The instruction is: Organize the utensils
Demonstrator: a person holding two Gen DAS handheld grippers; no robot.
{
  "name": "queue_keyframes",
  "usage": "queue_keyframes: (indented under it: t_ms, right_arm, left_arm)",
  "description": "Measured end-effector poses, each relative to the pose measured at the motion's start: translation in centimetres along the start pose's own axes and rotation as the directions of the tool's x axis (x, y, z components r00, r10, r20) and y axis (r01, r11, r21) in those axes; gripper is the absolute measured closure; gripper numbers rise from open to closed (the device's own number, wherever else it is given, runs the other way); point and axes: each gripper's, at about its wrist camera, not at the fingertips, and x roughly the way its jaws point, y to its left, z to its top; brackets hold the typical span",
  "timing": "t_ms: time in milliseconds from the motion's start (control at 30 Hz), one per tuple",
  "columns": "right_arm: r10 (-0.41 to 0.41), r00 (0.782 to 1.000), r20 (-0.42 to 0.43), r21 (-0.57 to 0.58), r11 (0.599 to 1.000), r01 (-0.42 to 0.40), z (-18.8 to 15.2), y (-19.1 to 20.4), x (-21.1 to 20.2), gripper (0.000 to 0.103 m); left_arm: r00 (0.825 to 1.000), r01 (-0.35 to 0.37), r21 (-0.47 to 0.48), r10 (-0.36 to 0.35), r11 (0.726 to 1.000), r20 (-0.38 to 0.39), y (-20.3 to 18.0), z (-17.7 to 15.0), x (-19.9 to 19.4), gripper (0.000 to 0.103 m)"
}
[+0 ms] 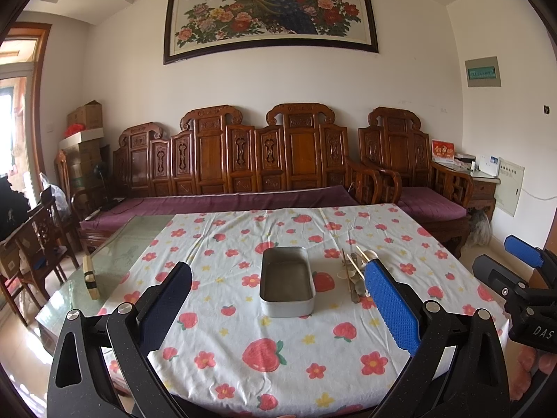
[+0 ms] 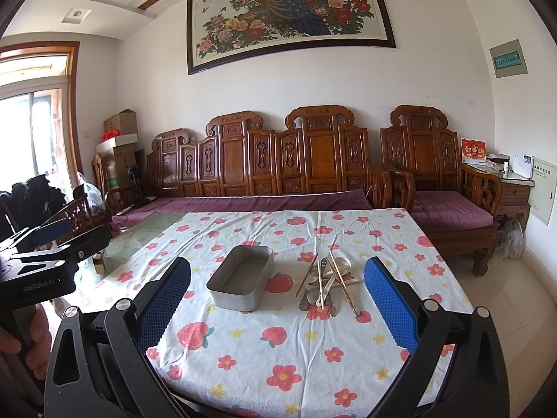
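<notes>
Left gripper (image 1: 278, 296) is held with jaws spread wide, nothing between them, above the near edge of the tablecloth (image 1: 278, 358); right gripper (image 2: 276, 292) likewise spread and empty; metal tin (image 1: 287, 280) is seen at frame centre, open; utensil pile (image 2: 325, 284) (spoons, chopsticks) is seen just right of the tin in the right wrist view, lying loose on the cloth, none in the tin.
</notes>
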Motion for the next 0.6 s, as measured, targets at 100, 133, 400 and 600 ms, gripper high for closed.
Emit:
queue_keyframes:
  t_ms: [100,133,400,600]
  right_arm:
    - [-0.001,1.0,-0.007,0.001,1.0,0.001,-0.1,0.0,0.2,0.003]
    - [-0.001,1.0,-0.01,0.001,1.0,0.001,-0.3,0.0,0.2,0.003]
    - [0.0,0.999,-0.033,0.005,1.0,0.0,-0.6,-0.4,1.7,0.003]
    - [0.039,0.997,-0.061,-0.005,0.999,-0.04,-1.1,-1.1,4.3,0.003]
  left_arm:
    - [1.0,-0.001,-0.002,0.001,1.0,-0.015,0.1,0.2,0.5,0.007]
    - [1.0,-0.002,-0.003,0.002,1.0,-0.02,0.1,0.3,0.9,0.007]
    - [0.998,0.011,0.001,-0.011,1.0,-0.069,0.0,-1.2,2.8,0.007]
    - [0.994,0.024,0.009,-0.023,1.0,-0.105,-0.1,-1.7,5.4,0.007]
